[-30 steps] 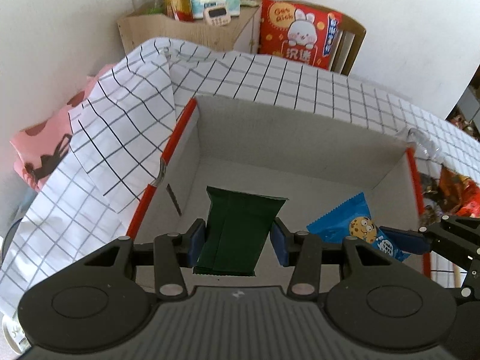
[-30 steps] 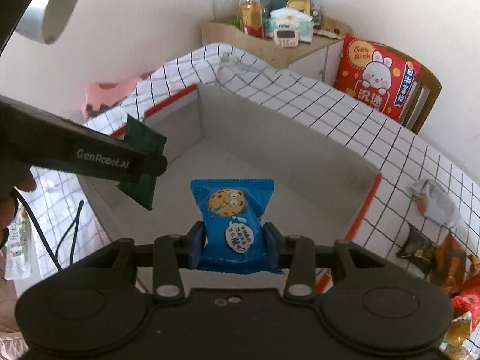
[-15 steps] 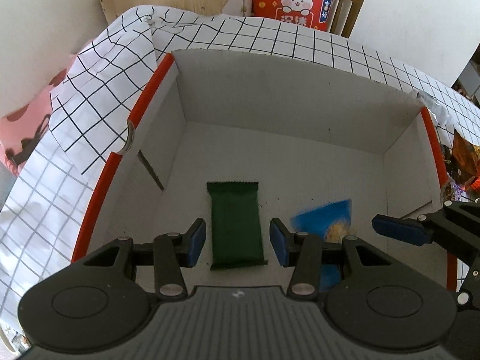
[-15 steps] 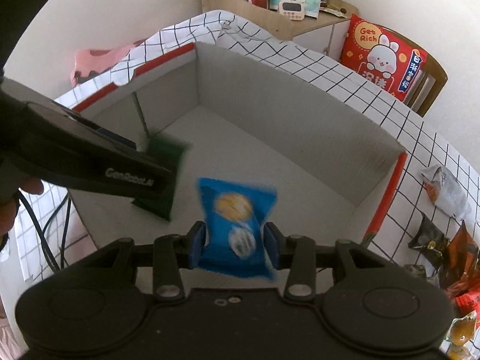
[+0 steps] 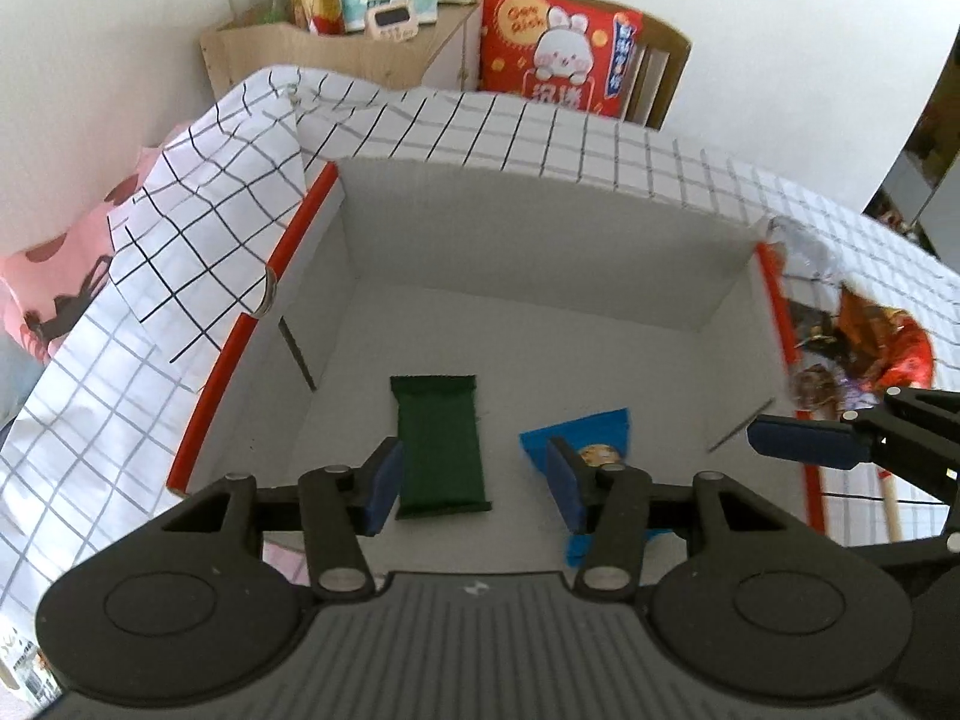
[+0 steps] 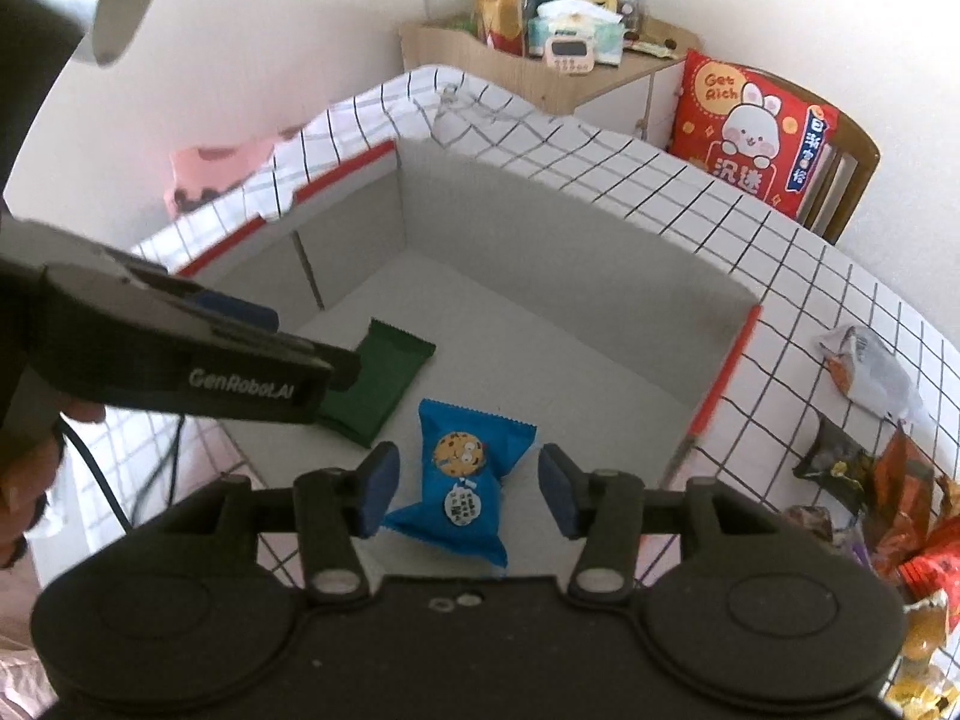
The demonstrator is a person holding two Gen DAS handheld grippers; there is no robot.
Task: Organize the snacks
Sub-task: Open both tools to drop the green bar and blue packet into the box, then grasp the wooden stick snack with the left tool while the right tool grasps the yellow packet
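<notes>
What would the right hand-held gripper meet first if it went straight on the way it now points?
Most likely the blue cookie packet, lying on the box floor between the open right hand-held gripper jaws; depth is hard to judge.

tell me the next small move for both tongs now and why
Probably lift both tongs up out of the cardboard box and swing toward the loose snack packets on the checked cloth. The green packet and blue cookie packet lie on the box floor, and both jaws have just been opening, pads clear of them.
</notes>
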